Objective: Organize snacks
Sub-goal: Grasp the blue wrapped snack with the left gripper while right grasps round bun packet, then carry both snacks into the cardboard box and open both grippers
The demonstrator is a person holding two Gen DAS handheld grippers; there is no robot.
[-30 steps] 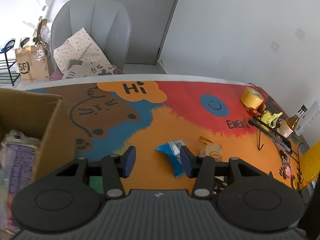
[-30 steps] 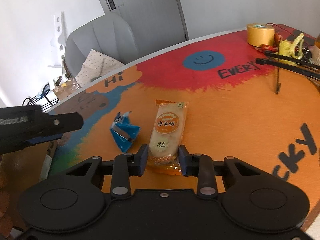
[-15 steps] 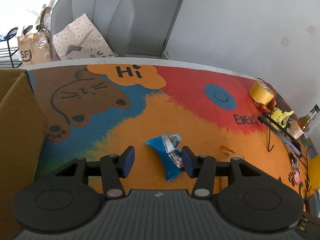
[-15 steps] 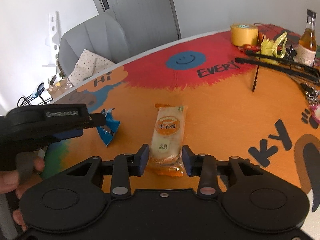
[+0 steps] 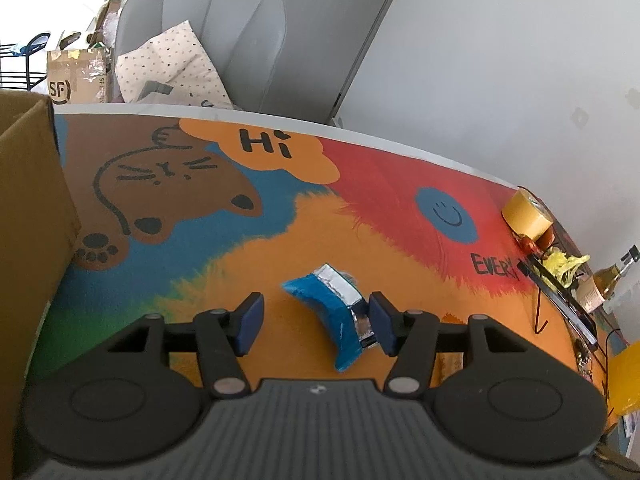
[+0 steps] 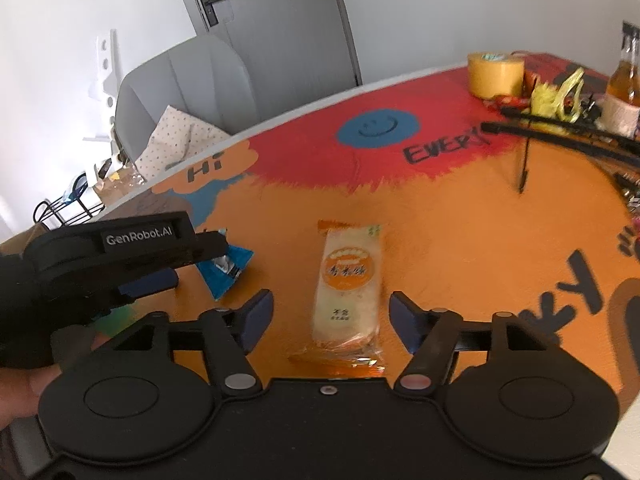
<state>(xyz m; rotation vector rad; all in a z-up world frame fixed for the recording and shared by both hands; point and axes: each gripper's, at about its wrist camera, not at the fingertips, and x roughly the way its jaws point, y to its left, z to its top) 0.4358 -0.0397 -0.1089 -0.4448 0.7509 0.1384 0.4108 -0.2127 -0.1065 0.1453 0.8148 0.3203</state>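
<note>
A blue foil snack packet lies on the colourful table mat, between the fingers of my open left gripper and close to the right finger. It also shows in the right wrist view, partly behind the left gripper body. An orange-and-white wrapped cake lies lengthwise between the fingers of my open right gripper, touching neither finger. A brown cardboard box stands at the table's left edge.
A yellow tape roll, a bottle, yellow plastic scraps and a black wire stand crowd the far right of the table. A grey chair with a cushion stands behind the table.
My right gripper has opened wide around the cake. My left gripper has moved right and forward, so the blue packet now sits between its fingers.
</note>
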